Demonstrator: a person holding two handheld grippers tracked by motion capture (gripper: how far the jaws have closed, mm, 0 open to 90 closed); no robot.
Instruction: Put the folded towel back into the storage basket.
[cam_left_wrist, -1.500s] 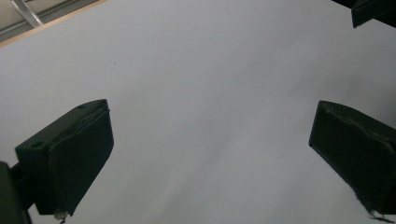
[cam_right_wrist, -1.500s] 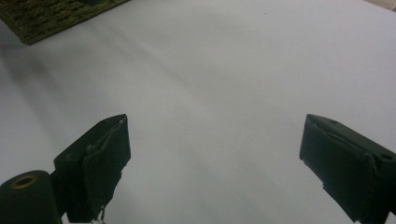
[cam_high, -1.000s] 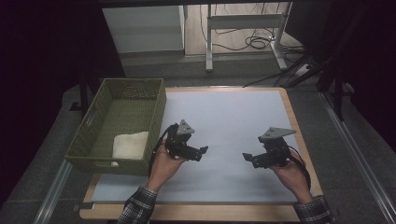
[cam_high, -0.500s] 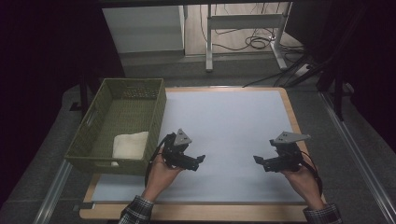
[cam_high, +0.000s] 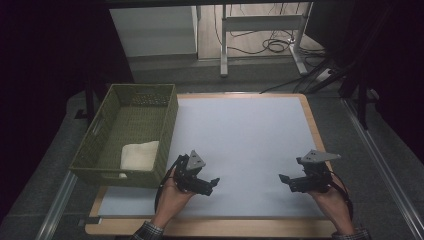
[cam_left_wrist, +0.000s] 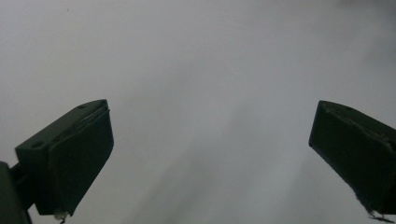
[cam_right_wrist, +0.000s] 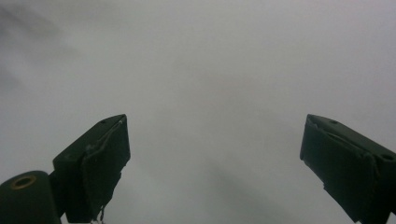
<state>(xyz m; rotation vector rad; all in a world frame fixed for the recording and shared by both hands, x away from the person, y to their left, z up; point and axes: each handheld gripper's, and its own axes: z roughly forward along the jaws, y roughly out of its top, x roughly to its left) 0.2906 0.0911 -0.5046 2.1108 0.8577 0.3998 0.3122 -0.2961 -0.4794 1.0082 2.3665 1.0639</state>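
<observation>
Hand-held gripper count: two, one in each hand, both low over the near part of the counter (cam_high: 240, 130).
Left hand-held gripper (cam_high: 214, 181): jaws spread wide with nothing between them; seen from above it sits just beside the basket's near right corner, pointing toward the middle of the sheet.
Right hand-held gripper (cam_high: 282, 178): jaws likewise spread wide and holding nothing; it lies near the right edge of the counter, pointing left toward the other one, well apart from it.
Left gripper view: the left hand-held gripper (cam_left_wrist: 210, 154) shows two black jaws at the lower corners over plain pale surface.
Right gripper view: the right hand-held gripper (cam_right_wrist: 215, 158) shows the same, two black jaws far apart over blank grey-white.
Hands: two; the left hand (cam_high: 172, 192) and right hand (cam_high: 330, 200) come in from the bottom edge, sleeves cut off by the frame.
Basket: one olive woven basket (cam_high: 100, 145) at the left edge of the counter.
Basket contents: one white folded cloth (cam_high: 140, 155) in its near right part, its lower edge hidden behind the basket wall.
Hard to make out: surroundings left and right are too dark to read; cables lie on the floor beyond the counter.
</observation>
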